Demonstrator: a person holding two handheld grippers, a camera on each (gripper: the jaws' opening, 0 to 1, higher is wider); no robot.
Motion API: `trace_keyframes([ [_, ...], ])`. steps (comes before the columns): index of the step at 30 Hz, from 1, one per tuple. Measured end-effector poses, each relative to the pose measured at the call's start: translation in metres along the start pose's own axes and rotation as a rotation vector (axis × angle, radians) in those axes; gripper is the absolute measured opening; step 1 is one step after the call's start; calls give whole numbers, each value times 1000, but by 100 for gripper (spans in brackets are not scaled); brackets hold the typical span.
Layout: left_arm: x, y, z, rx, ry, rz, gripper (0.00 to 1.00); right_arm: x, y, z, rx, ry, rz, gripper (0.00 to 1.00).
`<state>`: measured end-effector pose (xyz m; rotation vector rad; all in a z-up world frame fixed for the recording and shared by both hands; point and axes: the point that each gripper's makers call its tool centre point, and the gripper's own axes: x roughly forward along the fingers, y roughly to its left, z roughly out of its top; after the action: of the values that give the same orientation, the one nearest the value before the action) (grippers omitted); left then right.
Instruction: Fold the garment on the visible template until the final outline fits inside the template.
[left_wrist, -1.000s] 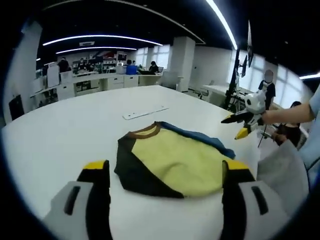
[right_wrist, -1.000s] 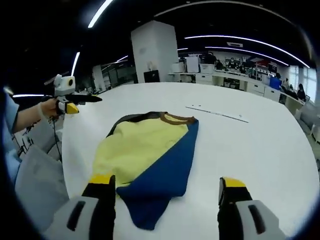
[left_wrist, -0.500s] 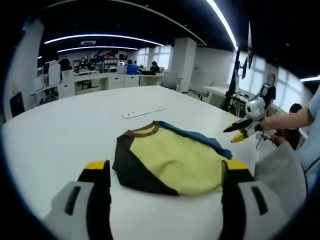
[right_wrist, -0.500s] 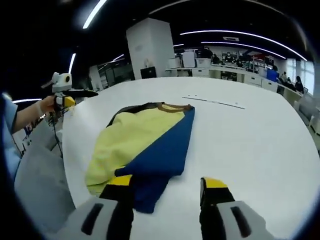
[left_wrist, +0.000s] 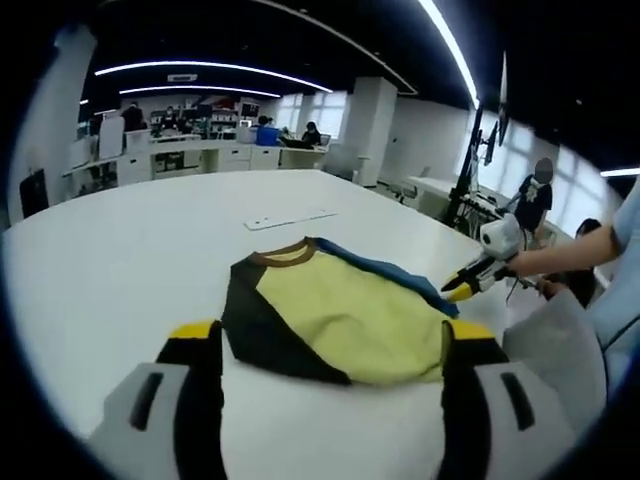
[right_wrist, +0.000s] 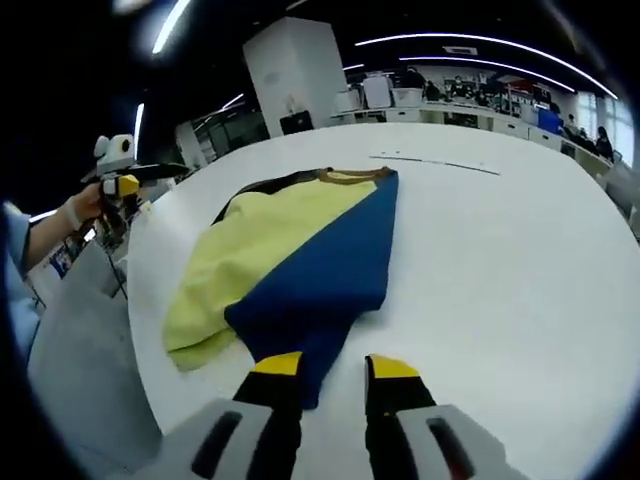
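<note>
Right gripper, jaws narrowed but empty: your garment's blue corner lies just ahead (left gripper spread, farther).

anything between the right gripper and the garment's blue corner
Nothing visible stands in the way. The right gripper sits right at the blue corner of the garment, its jaws narrowed on either side of the corner tip, with only bare white table around it. Whether the jaws already touch the cloth is unclear.
</note>
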<state>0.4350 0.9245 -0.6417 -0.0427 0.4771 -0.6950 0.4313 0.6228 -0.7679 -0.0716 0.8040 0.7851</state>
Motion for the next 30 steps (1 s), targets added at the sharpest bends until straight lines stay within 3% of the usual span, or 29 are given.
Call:
trace_keyframes([
  [11,-5,5,-7,-44,-9,10,87,5,9,-6,-2,27,34,0],
  [19,-4,4,-8,-51,-10,7,87,-1,8,-7,-6,20,31,0],
  [30,2,-3,-9,-42,-2,-9,88,-36,-31,-15,25,2,-53,0],
])
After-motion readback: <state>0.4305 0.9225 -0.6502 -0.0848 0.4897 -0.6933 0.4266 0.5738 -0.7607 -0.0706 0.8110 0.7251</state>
